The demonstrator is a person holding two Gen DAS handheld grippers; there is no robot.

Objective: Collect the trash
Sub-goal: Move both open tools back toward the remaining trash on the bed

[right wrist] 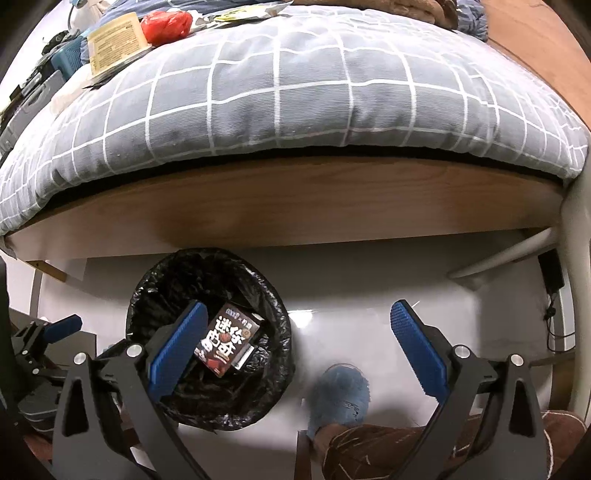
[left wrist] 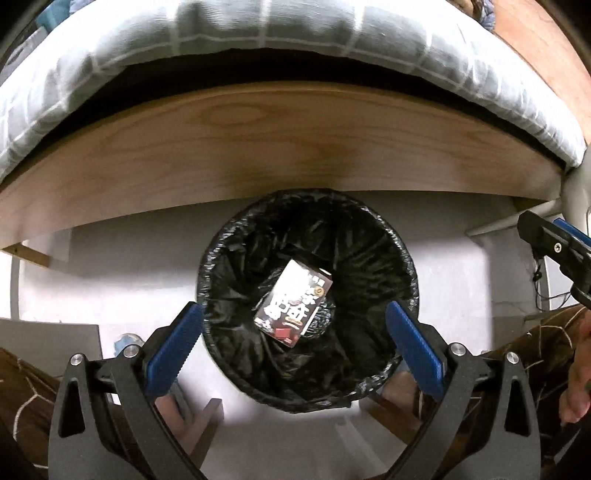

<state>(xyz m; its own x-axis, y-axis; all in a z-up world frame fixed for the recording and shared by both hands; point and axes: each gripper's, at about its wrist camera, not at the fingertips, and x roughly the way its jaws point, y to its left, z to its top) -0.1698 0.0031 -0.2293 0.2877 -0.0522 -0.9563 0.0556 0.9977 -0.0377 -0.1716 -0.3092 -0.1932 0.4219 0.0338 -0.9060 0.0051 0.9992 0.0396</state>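
Note:
A round bin lined with a black bag (left wrist: 221, 254) stands on the pale floor by the bed. In it lies a dark snack box with white lettering (left wrist: 299, 295), loose and tilted. My left gripper (left wrist: 294, 308) hangs open straight above the bin, its blue pads wide apart and touching nothing. In the right wrist view the bin (right wrist: 147, 288) and the box (right wrist: 229, 339) sit low on the left. My right gripper (right wrist: 299, 306) is open over bare floor to the bin's right, nothing between its fingers. On the bed lie a red bag (right wrist: 166, 24), a beige packet (right wrist: 114, 40) and wrappers (right wrist: 243, 13).
The wooden bed rail (right wrist: 295, 199) and the grey checked mattress (right wrist: 295, 92) overhang just behind the bin. A blue slipper (right wrist: 340, 398) and a brown patterned trouser leg (right wrist: 369, 443) are beside the bin. A metal bed leg (right wrist: 576, 258) and cables stand at the right.

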